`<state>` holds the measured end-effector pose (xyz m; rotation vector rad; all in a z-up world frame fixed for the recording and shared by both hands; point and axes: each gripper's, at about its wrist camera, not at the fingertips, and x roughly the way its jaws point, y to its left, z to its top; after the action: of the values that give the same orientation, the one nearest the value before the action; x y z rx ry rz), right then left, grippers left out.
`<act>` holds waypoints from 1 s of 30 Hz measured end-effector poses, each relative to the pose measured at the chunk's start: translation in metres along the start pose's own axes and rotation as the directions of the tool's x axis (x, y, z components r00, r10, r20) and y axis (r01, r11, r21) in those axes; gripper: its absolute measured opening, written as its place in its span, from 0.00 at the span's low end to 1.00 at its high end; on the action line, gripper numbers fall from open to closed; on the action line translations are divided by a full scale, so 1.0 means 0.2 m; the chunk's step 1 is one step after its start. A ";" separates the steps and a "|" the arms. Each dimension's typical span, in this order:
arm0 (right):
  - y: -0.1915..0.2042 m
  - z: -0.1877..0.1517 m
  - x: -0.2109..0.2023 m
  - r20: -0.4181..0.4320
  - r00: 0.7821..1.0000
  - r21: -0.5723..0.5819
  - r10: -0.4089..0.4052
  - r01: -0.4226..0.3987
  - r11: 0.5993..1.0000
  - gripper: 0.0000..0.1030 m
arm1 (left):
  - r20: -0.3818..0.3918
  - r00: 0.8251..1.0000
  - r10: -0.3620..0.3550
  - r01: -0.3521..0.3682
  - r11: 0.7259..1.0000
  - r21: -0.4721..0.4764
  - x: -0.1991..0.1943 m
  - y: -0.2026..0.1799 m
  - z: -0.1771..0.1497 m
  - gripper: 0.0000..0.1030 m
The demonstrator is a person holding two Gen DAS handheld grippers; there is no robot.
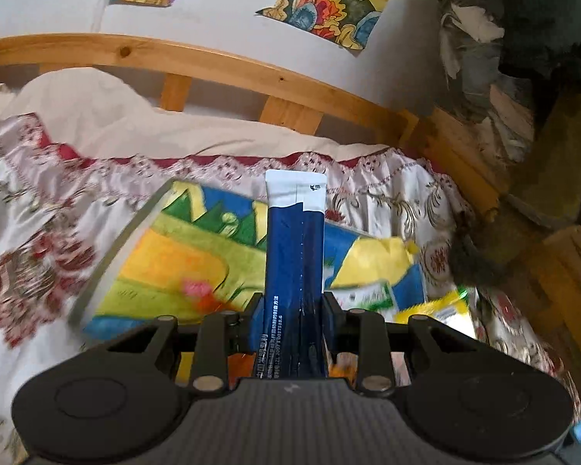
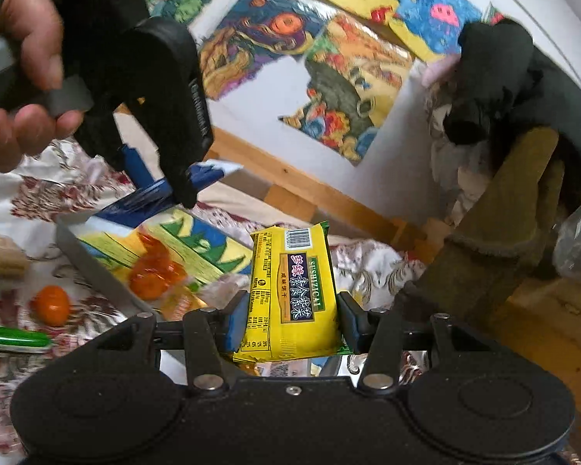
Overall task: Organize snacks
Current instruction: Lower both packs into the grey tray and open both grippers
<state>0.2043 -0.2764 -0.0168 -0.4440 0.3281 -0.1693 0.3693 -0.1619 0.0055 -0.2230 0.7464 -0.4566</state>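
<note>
My left gripper is shut on a long blue stick packet with a white top, held upright above a colourful flat box. It also shows in the right wrist view at upper left, the blue packet sticking out of it. My right gripper is shut on a yellow biscuit packet with a barcode and dark label, held above the box. Orange wrapped sweets lie in the box.
A floral satin cloth covers the surface. An orange sweet and a green stick lie left of the box. Yellow and green packets lie at the right. A wooden rail and dark clothing stand behind.
</note>
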 end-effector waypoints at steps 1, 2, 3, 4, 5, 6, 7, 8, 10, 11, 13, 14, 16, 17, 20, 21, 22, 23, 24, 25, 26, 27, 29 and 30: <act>-0.02 0.00 0.04 -0.008 1.000 0.011 0.001 -0.001 1.000 0.49 | -0.002 1.000 0.000 0.000 1.000 -0.007 0.05 -0.02 0.02 0.32; -0.03 0.00 0.07 -0.017 1.000 0.024 0.001 -0.001 1.000 0.49 | -0.006 1.000 0.001 -0.001 1.000 -0.011 0.09 -0.03 0.03 0.32; -0.05 0.00 0.11 -0.032 0.999 0.037 0.006 -0.005 0.999 0.49 | -0.013 1.000 -0.001 0.001 1.000 -0.017 0.14 -0.03 0.04 0.32; -0.07 0.01 0.14 -0.046 0.999 0.054 0.014 -0.011 0.998 0.49 | -0.021 1.000 -0.002 0.002 1.000 -0.018 0.18 -0.05 0.05 0.32; -0.09 0.01 0.17 -0.061 0.998 0.070 0.023 -0.019 0.997 0.49 | -0.031 1.000 0.005 -0.005 1.000 -0.006 0.23 -0.06 0.06 0.32; -0.10 0.00 0.20 -0.085 0.996 0.082 0.038 -0.031 0.996 0.49 | -0.043 0.999 0.014 -0.014 1.000 0.009 0.27 -0.07 0.06 0.32; -0.10 -0.01 0.23 -0.108 0.993 0.092 0.056 -0.046 0.995 0.49 | -0.057 0.998 0.026 -0.025 0.999 0.025 0.30 -0.08 0.06 0.32; -0.11 -0.02 0.25 -0.117 0.991 0.101 0.066 -0.055 0.993 0.49 | -0.069 0.997 0.036 -0.034 0.999 0.032 0.34 -0.09 0.06 0.32; -0.09 -0.06 0.28 -0.141 0.987 0.084 0.073 -0.061 0.995 0.49 | -0.099 0.994 0.047 -0.045 0.999 0.021 0.38 -0.10 0.04 0.32; -0.08 -0.07 0.28 -0.151 0.986 0.076 0.073 -0.063 0.995 0.49 | -0.107 0.993 0.048 -0.047 0.999 0.014 0.39 -0.10 0.04 0.32; -0.08 -0.08 0.29 -0.157 0.984 0.086 0.079 -0.066 0.994 0.49 | -0.114 0.992 0.061 -0.060 0.998 0.012 0.40 -0.10 0.03 0.32; -0.08 -0.08 0.30 -0.162 0.983 0.090 0.085 -0.071 0.993 0.49 | -0.113 0.991 0.070 -0.069 0.998 0.015 0.41 -0.10 0.02 0.32; -0.07 -0.08 0.31 -0.170 0.982 0.091 0.088 -0.073 0.993 0.49 | -0.114 0.990 0.085 -0.083 0.996 0.022 0.41 -0.10 0.01 0.32; -0.07 -0.08 0.31 -0.172 0.981 0.091 0.088 -0.073 0.993 0.49 | -0.116 0.989 0.090 -0.088 0.996 0.024 0.42 -0.11 0.01 0.33; -0.06 -0.10 0.32 -0.189 0.977 0.102 0.095 -0.077 0.992 0.49 | -0.133 0.984 0.115 -0.110 0.993 0.041 0.44 -0.12 0.01 0.34; -0.07 -0.10 0.33 -0.196 0.975 0.110 0.102 -0.081 0.991 0.49 | -0.139 0.982 0.125 -0.119 0.992 0.047 0.45 -0.13 0.00 0.34; -0.07 -0.11 0.33 -0.203 0.973 0.118 0.106 -0.083 0.990 0.49 | -0.143 0.981 0.132 -0.126 0.991 0.052 0.46 -0.14 0.00 0.35; -0.08 -0.11 0.34 -0.205 0.973 0.123 0.105 -0.081 0.989 0.50 | -0.147 0.979 0.139 -0.132 0.990 0.058 0.47 -0.14 -0.01 0.36; -0.08 -0.11 0.34 -0.208 0.973 0.125 0.104 -0.079 0.989 0.50 | -0.143 0.979 0.144 -0.136 0.989 0.063 0.47 -0.15 -0.01 0.36; -0.08 -0.11 0.35 -0.209 0.972 0.129 0.104 -0.078 0.989 0.50 | -0.139 0.979 0.146 -0.138 0.988 0.068 0.47 -0.15 -0.01 0.37; -0.09 -0.11 0.35 -0.208 0.972 0.137 0.107 -0.080 0.987 0.51 | -0.140 0.979 0.149 -0.140 0.988 0.069 0.47 -0.15 -0.01 0.37; -0.10 -0.11 0.34 -0.205 0.973 0.145 0.108 -0.079 0.986 0.52 | -0.141 0.978 0.154 -0.145 0.987 0.071 0.46 -0.16 -0.01 0.40; -0.10 -0.10 0.34 -0.199 0.974 0.154 0.107 -0.077 0.985 0.63 | -0.135 0.978 0.161 -0.151 0.986 0.075 0.44 -0.16 -0.02 0.51; -0.10 -0.10 0.33 -0.193 0.975 0.158 0.106 -0.076 0.984 0.70 | -0.123 0.979 0.164 -0.155 0.985 0.081 0.42 -0.17 -0.02 0.55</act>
<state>0.2573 -0.3179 -0.0423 -0.2621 0.5299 -0.1480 0.4098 -0.2315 -0.0364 -0.0667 0.8659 -0.3465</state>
